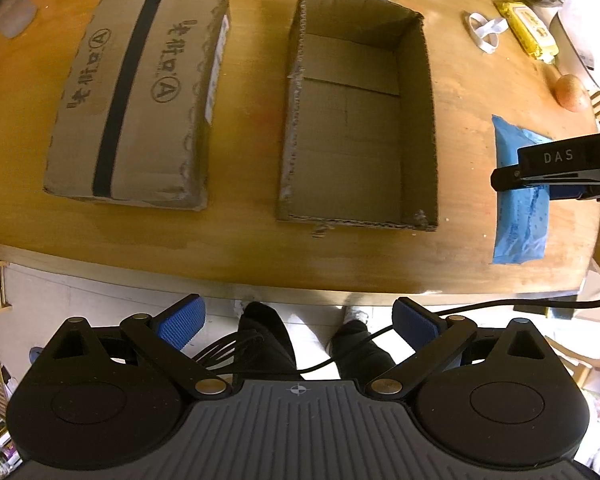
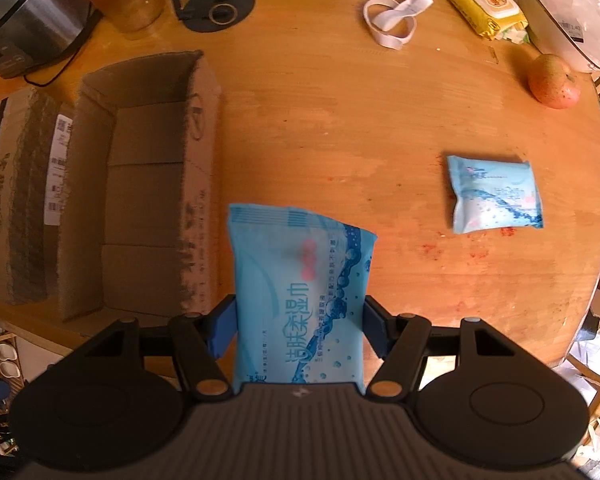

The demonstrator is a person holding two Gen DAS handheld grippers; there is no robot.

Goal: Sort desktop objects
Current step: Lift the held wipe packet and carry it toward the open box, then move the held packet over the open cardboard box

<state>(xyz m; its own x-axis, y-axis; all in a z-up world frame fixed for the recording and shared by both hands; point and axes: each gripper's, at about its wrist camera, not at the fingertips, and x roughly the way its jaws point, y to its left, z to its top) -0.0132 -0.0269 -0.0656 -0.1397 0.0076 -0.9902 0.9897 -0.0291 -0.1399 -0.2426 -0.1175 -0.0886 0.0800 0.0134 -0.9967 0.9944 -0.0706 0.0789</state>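
- Grip first: the right claw (image 2: 300,330) is clamped on a large blue wipes pack (image 2: 302,296), its blue pads (image 2: 224,330) pressing the pack's two long sides near the lower end, so most of the pack sticks out ahead of the claw.
- The pack looks soft and bulging, so I judge a steady squeeze matters; it could sag or slip if swung fast.
- The pack sits just right of the open box (image 2: 140,184), near the box's right wall; the left wrist view shows it low over or on the surface (image 1: 252,128), and I cannot tell which.
- If the pack is headed for the box, it needs to clear that ragged right wall before going down; the box floor visible in both views is bare, so there is room to lay it flat.
- The left claw (image 1: 298,326) is spread wide and holds nothing, hanging off the near edge of the surface above the person's legs (image 1: 268,340).
- A closed, taped box (image 1: 140,92) lies left of the open one, with a bare strip between them.
- A smaller blue pack (image 2: 496,196) lies well to the right, near the rounded edge; an apple (image 2: 554,84), a white strap (image 2: 396,20) and a yellow pack (image 2: 480,0) sit farther back.
- Open wood lies between the held pack and the smaller one.
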